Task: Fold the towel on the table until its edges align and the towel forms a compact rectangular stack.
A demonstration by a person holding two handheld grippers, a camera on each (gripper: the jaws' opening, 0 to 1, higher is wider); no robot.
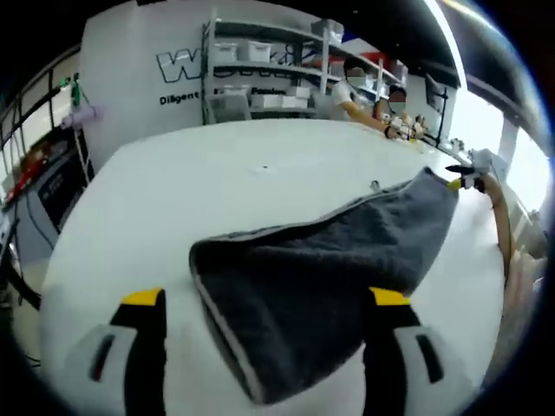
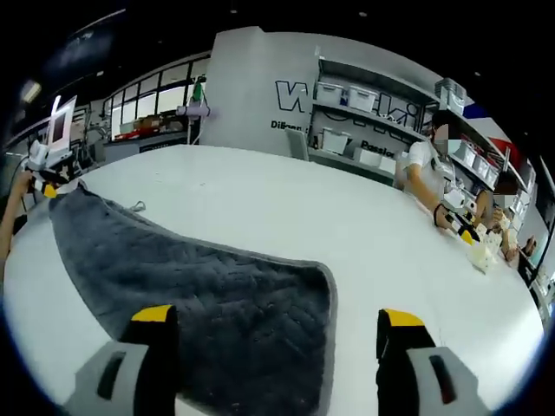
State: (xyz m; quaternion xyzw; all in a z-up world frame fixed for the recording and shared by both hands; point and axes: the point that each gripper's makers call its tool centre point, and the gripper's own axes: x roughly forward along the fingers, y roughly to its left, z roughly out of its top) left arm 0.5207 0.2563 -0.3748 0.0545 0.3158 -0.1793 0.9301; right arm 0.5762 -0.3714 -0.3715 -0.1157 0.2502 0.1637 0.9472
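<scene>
The grey towel (image 1: 329, 277) lies spread on the white table (image 1: 173, 191), between the spread, empty jaws of the left gripper (image 1: 264, 299) and right gripper (image 2: 276, 316). Each should pinch a near corner squarely, then carry both across evenly.

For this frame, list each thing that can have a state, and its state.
towel: dark grey, lying flat and unfolded on the table, not yet a compact stack.
left gripper: open, jaws wide apart over the towel's near end, holding nothing.
right gripper: open, jaws wide apart over the towel, holding nothing.
table: white, bearing the towel.
</scene>
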